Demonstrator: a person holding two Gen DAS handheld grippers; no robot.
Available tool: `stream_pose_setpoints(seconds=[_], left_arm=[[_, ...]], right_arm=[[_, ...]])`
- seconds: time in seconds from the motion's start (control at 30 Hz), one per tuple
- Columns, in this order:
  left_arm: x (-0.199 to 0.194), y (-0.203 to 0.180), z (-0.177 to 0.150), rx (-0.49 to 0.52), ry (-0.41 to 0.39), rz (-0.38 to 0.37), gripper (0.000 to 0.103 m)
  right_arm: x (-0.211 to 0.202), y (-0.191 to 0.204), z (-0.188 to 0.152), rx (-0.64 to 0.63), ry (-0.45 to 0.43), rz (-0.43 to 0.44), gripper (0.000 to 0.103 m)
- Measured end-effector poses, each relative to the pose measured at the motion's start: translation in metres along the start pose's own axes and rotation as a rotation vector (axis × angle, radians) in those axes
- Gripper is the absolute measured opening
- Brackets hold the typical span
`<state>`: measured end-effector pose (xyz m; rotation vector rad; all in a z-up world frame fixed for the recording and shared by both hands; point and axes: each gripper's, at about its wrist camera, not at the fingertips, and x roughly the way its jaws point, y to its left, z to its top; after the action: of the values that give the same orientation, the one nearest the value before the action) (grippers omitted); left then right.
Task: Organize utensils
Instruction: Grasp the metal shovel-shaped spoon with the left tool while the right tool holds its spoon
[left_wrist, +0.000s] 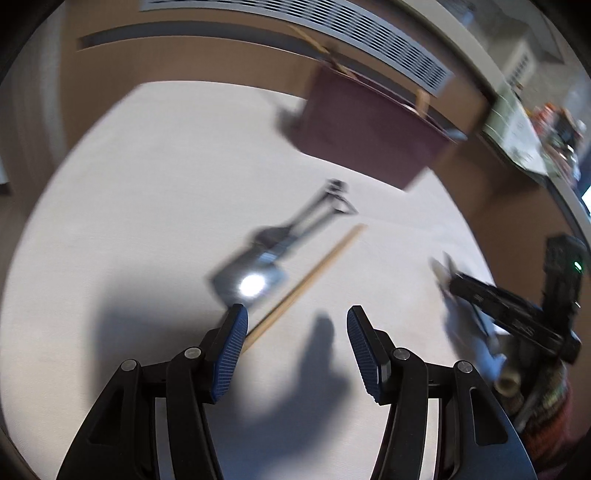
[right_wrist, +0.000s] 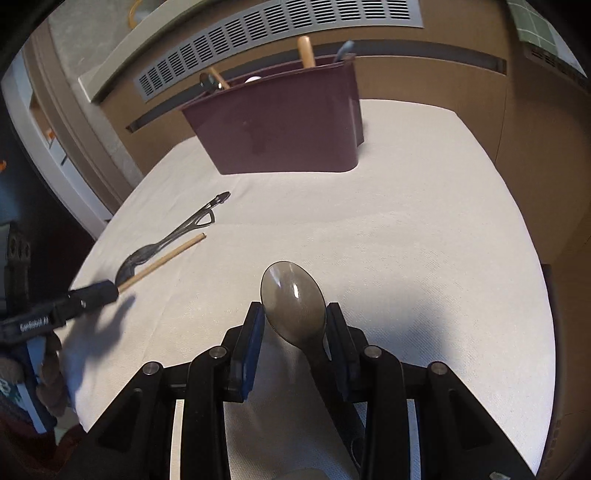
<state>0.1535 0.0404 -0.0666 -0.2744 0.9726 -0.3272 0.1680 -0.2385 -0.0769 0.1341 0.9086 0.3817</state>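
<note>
While the right claw (right_wrist: 293, 321) grips the grey spoon (right_wrist: 291, 295), it should rise toward the maroon caddy (right_wrist: 280, 125) at 12 o'clock; left claw (left_wrist: 297, 328) gapes wide, holding nothing

- We see a translucent grey plastic spoon (right_wrist: 293, 301), bowl forward, raised above the white cloth.
- A dark metal utensil with an openwork handle (right_wrist: 173, 233) lies flat on the cloth, just beside a wooden stick (right_wrist: 166, 258).
- A maroon caddy (right_wrist: 280, 125) stands upright farther back, with wooden handles (right_wrist: 306, 51) poking out.
</note>
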Motion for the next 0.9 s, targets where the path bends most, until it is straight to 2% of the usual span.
stream_pose_setpoints(seconds=[0.1, 0.23, 0.3, 0.43, 0.57, 0.73, 0.9], left_arm=[[-0.002, -0.009, 0.001, 0.033, -0.033, 0.008, 0.057], [-0.001, -0.010, 0.008, 0.059, -0.094, 0.152, 0.057], [0.006, -0.006, 0.012, 0.068, -0.080, 0.199, 0.057], [0.017, 0.000, 0.012, 0.069, -0.052, 0.213, 0.058], [0.018, -0.006, 0.006, 0.070, -0.042, 0.157, 0.060], [0.017, -0.014, 0.000, 0.065, -0.005, 0.010, 0.060], [0.017, -0.015, 0.000, 0.064, -0.019, 0.014, 0.062]], right_arm=[[-0.001, -0.002, 0.000, -0.005, -0.008, -0.008, 0.032], [-0.006, -0.003, -0.001, -0.005, -0.014, -0.009, 0.033], [-0.003, -0.002, -0.001, -0.004, -0.015, -0.009, 0.033], [-0.002, 0.000, -0.002, -0.001, -0.018, -0.011, 0.033], [-0.003, 0.001, -0.003, -0.006, -0.018, -0.020, 0.033], [-0.002, 0.003, -0.003, -0.015, -0.018, -0.033, 0.033], [-0.002, 0.003, -0.004, -0.013, -0.019, -0.032, 0.033]])
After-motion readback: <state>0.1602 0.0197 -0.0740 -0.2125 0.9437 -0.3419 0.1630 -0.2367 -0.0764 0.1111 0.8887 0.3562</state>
